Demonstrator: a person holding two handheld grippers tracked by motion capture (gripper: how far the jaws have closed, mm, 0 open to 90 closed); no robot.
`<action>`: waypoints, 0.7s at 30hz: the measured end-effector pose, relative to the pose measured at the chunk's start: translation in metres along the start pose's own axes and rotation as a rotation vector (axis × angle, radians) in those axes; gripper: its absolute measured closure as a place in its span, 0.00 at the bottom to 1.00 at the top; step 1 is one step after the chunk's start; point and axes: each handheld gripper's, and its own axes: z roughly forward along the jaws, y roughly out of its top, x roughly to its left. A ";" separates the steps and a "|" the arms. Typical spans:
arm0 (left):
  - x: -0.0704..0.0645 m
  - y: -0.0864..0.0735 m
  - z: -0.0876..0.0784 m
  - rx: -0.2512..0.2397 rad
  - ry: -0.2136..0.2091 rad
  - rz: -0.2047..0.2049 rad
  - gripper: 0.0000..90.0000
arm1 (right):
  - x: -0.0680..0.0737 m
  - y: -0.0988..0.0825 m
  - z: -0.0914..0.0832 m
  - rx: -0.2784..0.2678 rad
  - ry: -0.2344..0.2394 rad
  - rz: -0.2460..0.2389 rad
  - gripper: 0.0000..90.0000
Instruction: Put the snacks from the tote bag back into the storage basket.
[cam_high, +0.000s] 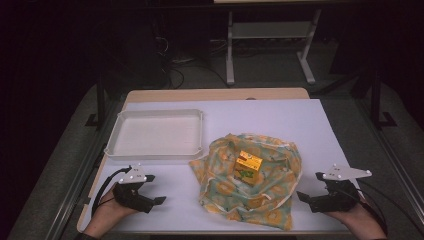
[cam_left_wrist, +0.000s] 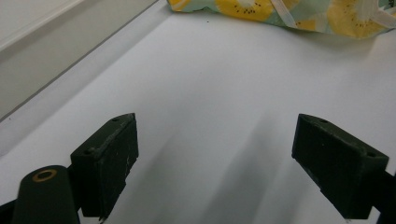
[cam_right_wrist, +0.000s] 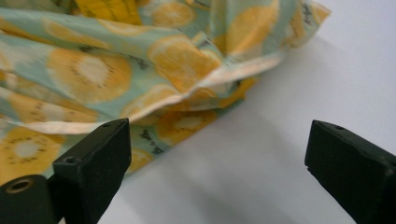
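A: How much free room does the left tool (cam_high: 161, 200) have?

B: Bare white surface (cam_high: 280, 117) lies ahead of its spread jaws, nothing between them. The white tray (cam_high: 156, 150) walls off the far side, and the crumpled fruit-print cloth (cam_high: 235, 192) blocks the way inward.

A: And the right tool (cam_high: 301, 195)?

B: Its jaws also stand wide and empty. The cloth's edge lies just in front of one jaw; beside it is bare surface.

A: Anything in the middle?

B: A small orange carton (cam_high: 248, 167) stands upright on the cloth. The far strip of surface behind cloth and tray is open.

White table (cam_high: 300, 120) bears tray (cam_high: 120, 145) and cloth (cam_high: 280, 170).
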 end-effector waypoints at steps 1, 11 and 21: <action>0.000 0.000 0.000 0.000 -0.003 -0.003 0.16 | 0.002 0.001 -0.001 -0.001 0.004 -0.007 0.08; -0.001 0.000 0.002 0.001 -0.005 -0.002 0.16 | 0.015 0.021 -0.006 -0.034 0.068 -0.056 0.14; -0.001 0.000 0.002 0.005 -0.006 -0.006 0.16 | 0.023 0.039 0.001 -0.032 0.129 -0.104 0.16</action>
